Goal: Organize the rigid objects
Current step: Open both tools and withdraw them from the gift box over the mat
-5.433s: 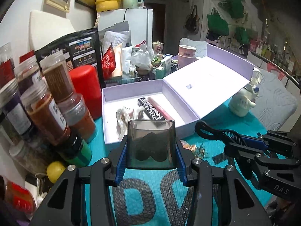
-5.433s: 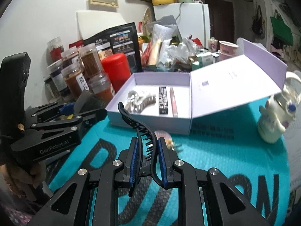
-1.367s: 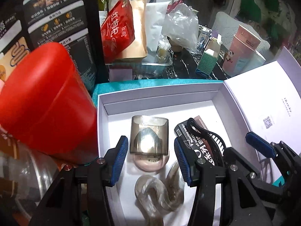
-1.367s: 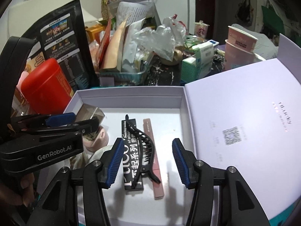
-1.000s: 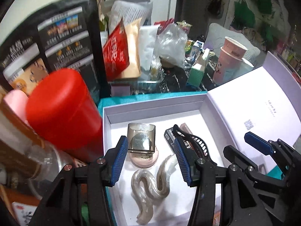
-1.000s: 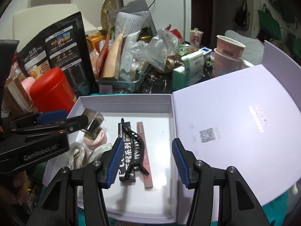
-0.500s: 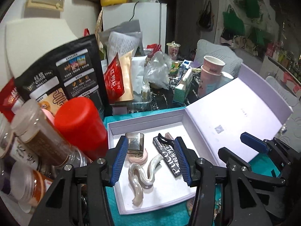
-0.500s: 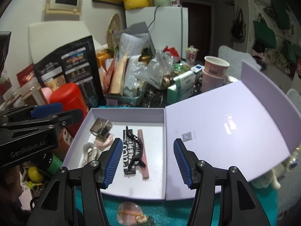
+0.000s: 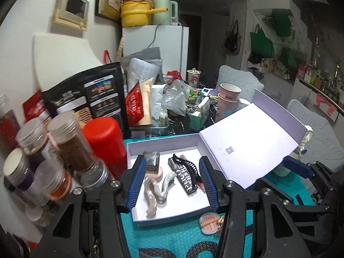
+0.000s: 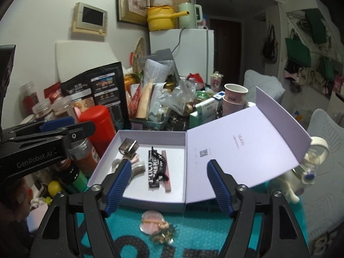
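Cluttered teal table mat (image 10: 193, 232), lavender box (image 10: 150, 202) open at its middle, most of the sorting apparently done.

Both grippers hover empty above the near edge of the box; the left gripper (image 9: 173, 182) has its jaws spread wide with nothing between the pads, and the right gripper (image 10: 169, 185) is likewise wide and holding nothing; inside the box lie the smoky square clip (image 10: 128, 147), a pearly wavy clip (image 9: 158, 188), the black claw clip (image 10: 160, 164) resting on a dark printed carton (image 10: 153, 172), and a slim pink stick (image 10: 166, 172) touching that carton; left outside, on the mat just in front of the box, sits a round pinkish piece (image 10: 151, 219) with a small gilt, tangled trinket (image 10: 164, 234) beside it, whose exact form is hard to make out; these two look like the remaining things to go in, and the lid (image 10: 243, 148) is not yet shut.
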